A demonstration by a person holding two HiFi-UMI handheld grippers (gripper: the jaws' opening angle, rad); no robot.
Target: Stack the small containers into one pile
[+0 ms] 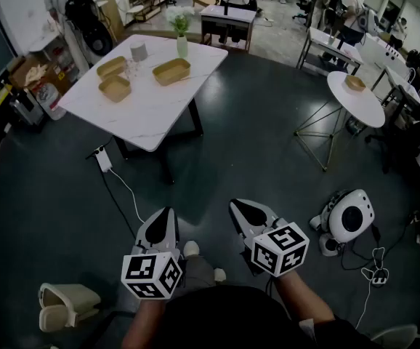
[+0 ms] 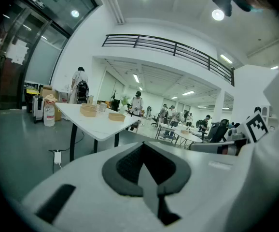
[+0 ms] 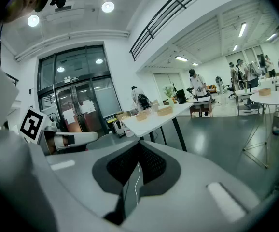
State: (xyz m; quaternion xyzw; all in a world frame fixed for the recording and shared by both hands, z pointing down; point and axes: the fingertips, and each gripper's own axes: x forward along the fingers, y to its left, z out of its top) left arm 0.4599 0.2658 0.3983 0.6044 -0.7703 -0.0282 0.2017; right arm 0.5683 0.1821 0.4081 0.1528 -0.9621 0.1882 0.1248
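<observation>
Pressing together on nothing, the left hand-held gripper point(image 1: 168, 215) and right hand-held gripper point(image 1: 239, 208) face the table point(image 1: 152, 118) far ahead, where the small containers point(image 1: 171, 71) sit. They look light and thin, so pinch one gently by its rim.

Containers point(image 1: 171, 71) tan; table point(image 1: 155, 115) white; floor point(image 1: 261, 137) dark grey. Left gripper point(image 1: 168, 215) and right gripper point(image 1: 239, 208) white, with black-and-white square markers.

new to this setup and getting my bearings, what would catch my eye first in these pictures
Two marker-cubed tongs fill the bottom of the head view, the left tongs and the right tongs, both shut and empty above the dark floor. Well ahead, at upper left, stands a white table with three tan containers lying apart, unstacked, near a vase.
</observation>
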